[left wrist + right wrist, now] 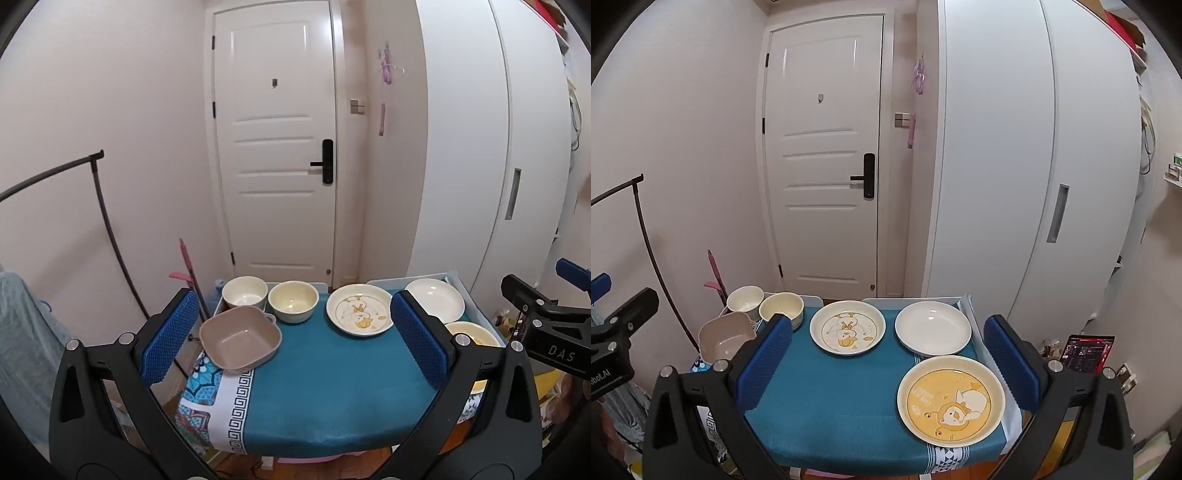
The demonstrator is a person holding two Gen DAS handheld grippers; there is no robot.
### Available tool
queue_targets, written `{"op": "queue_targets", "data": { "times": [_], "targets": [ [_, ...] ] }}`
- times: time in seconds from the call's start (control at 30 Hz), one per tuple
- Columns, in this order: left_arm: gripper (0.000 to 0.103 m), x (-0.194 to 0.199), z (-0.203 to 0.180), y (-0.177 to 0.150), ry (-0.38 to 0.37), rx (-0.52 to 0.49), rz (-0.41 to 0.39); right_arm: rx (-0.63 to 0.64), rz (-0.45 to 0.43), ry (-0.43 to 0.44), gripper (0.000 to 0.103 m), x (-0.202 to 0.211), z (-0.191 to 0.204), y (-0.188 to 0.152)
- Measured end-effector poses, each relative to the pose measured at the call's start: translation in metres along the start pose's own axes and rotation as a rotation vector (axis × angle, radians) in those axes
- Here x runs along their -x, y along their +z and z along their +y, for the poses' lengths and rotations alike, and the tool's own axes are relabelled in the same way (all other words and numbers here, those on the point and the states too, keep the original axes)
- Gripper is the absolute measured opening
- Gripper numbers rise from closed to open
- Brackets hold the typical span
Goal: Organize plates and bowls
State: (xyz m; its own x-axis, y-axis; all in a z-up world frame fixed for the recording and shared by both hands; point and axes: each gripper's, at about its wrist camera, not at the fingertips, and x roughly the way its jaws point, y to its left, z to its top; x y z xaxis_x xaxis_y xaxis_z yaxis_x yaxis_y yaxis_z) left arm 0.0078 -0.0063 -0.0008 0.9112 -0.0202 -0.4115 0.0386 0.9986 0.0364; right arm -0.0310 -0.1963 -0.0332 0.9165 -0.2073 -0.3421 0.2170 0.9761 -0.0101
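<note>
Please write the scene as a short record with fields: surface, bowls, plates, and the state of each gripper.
surface: small table with a blue cloth
bowls: three at the left: white bowl, cream bowl, square beige bowl
plates: three: duck plate in the middle, plain white plate at the right, yellow plate nearest at the right
left gripper: open, holds nothing
right gripper: open, holds nothing
stacking: none, every dish lies single

3 plates (951,397), 3 bowls (782,309), blue cloth (831,406)
</note>
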Motion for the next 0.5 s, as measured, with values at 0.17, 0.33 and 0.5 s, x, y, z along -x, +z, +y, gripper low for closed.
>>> {"op": "queue_targets", "data": {
  "times": [0.17,0.33,0.5],
  "targets": [
    [0.103,-0.001,0.0,0.0,0.011,0.005,0.0,0.004,0.001,0.002,0.103,-0.004,-0.001,-0.001],
    [0.103,-0.005,0.003,0.003,0.024,0.011,0.004,0.008,0.013,0.001,0.103,-0.013,0.001,0.002],
    [0.103,-0.009,0.004,0.004,0.027,0.014,0.009,0.009,0.014,0.0,0.103,-0.013,0.002,0.001]
  ]
}}
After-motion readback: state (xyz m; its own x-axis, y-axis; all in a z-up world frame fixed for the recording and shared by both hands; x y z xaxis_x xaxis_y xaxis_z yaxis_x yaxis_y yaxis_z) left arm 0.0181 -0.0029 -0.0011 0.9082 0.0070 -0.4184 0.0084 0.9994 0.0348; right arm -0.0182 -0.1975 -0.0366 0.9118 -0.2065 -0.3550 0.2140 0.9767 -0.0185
